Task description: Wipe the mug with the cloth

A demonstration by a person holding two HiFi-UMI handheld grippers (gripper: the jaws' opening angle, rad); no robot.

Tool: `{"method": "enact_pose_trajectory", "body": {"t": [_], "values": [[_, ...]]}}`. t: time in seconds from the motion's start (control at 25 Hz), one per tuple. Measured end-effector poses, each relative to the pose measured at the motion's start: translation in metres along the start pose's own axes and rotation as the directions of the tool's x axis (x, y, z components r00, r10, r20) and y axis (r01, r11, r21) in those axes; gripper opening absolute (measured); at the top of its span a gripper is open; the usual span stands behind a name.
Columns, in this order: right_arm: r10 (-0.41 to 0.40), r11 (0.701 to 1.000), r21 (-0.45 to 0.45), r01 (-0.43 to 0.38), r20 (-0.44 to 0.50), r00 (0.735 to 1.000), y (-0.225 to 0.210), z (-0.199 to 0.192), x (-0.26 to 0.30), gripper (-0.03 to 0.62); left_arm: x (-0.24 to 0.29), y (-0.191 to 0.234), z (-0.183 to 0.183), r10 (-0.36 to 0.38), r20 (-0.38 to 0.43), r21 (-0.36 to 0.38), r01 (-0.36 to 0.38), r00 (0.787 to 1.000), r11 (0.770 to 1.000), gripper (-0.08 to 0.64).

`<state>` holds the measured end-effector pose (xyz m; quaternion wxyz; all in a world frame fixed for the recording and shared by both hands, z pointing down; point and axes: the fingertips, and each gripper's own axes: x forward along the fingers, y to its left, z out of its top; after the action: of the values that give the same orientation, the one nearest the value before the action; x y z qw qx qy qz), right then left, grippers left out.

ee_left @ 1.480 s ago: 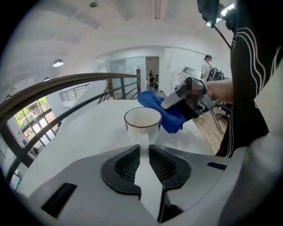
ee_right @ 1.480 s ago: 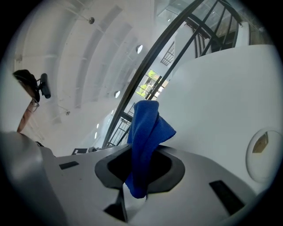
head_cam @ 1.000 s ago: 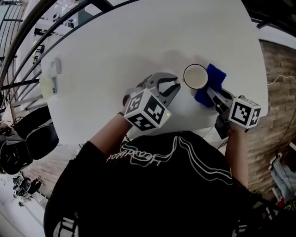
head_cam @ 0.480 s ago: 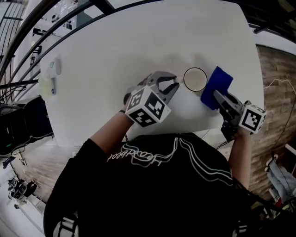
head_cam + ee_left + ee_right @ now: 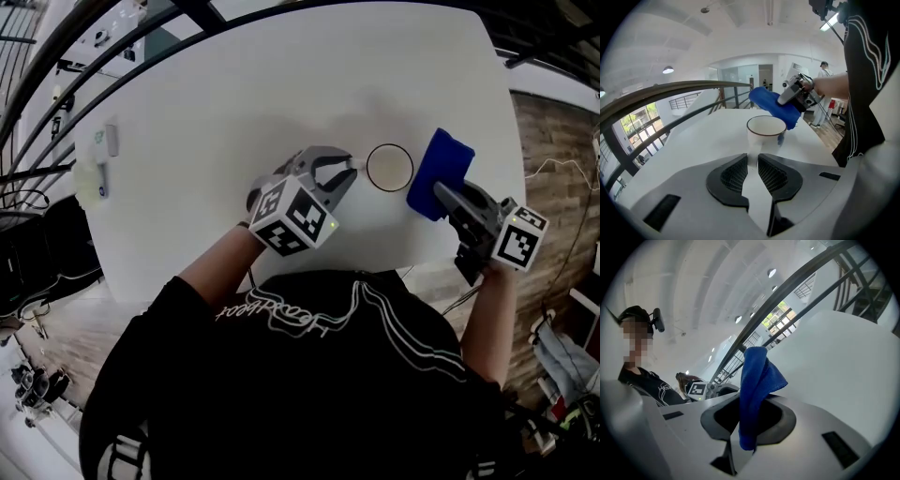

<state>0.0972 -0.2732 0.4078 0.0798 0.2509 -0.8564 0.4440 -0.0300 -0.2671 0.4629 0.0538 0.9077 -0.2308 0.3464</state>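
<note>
A white mug (image 5: 389, 167) with a dark rim stands upright on the white table (image 5: 234, 103). My left gripper (image 5: 349, 167) reaches it from the left and is shut on its handle. In the left gripper view the mug (image 5: 766, 131) stands just beyond the jaws, and its white handle runs down between the pads of my left gripper (image 5: 752, 166). To the right of the mug my right gripper (image 5: 439, 192) is shut on a folded blue cloth (image 5: 441, 173), held off the table and a little apart from the mug. The cloth (image 5: 754, 390) sticks up from my right gripper (image 5: 747, 423).
A small white device (image 5: 105, 150) lies near the table's left edge. A dark curved railing (image 5: 112, 56) runs behind the table. The table's right edge borders a wooden floor (image 5: 553, 159). The person's torso in a black shirt fills the near side.
My right gripper has drawn the blue cloth back from the mug's right side, away to the right and up. The left gripper has kept its place at the mug's handle.
</note>
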Motion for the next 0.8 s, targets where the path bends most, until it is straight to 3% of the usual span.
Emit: {"method": "enact_pose_trajectory", "body": {"t": [0.2,0.32,0.44,0.6,0.8], "values": [[0.144,0.99,0.008,-0.144,-0.089,0.985,-0.01,0.002,0.011,0.064,0.002,0.003,0.001,0.061,-0.019,-0.015,-0.061,0.998,0.998,0.069],[0.248,0.969,0.042,-0.244,-0.147,0.958,-0.011,0.001,0.028,0.064,0.0,0.01,-0.003,0.091,-0.033,-0.05,-0.092,0.995,0.994,0.069],[0.299,0.954,0.053,-0.295,-0.218,0.929,-0.018,0.002,0.038,0.064,0.002,0.012,-0.002,0.136,-0.056,-0.072,-0.14,0.989,0.988,0.069],[0.279,0.959,0.03,-0.283,-0.284,0.917,-0.032,0.005,0.044,0.064,0.009,0.017,0.004,0.186,-0.073,-0.079,-0.191,0.98,0.978,0.069],[0.096,0.979,-0.122,-0.162,-0.427,0.899,-0.056,-0.007,0.055,0.064,0.015,0.021,0.008,0.225,-0.084,-0.095,-0.232,0.971,0.968,0.069]]}}
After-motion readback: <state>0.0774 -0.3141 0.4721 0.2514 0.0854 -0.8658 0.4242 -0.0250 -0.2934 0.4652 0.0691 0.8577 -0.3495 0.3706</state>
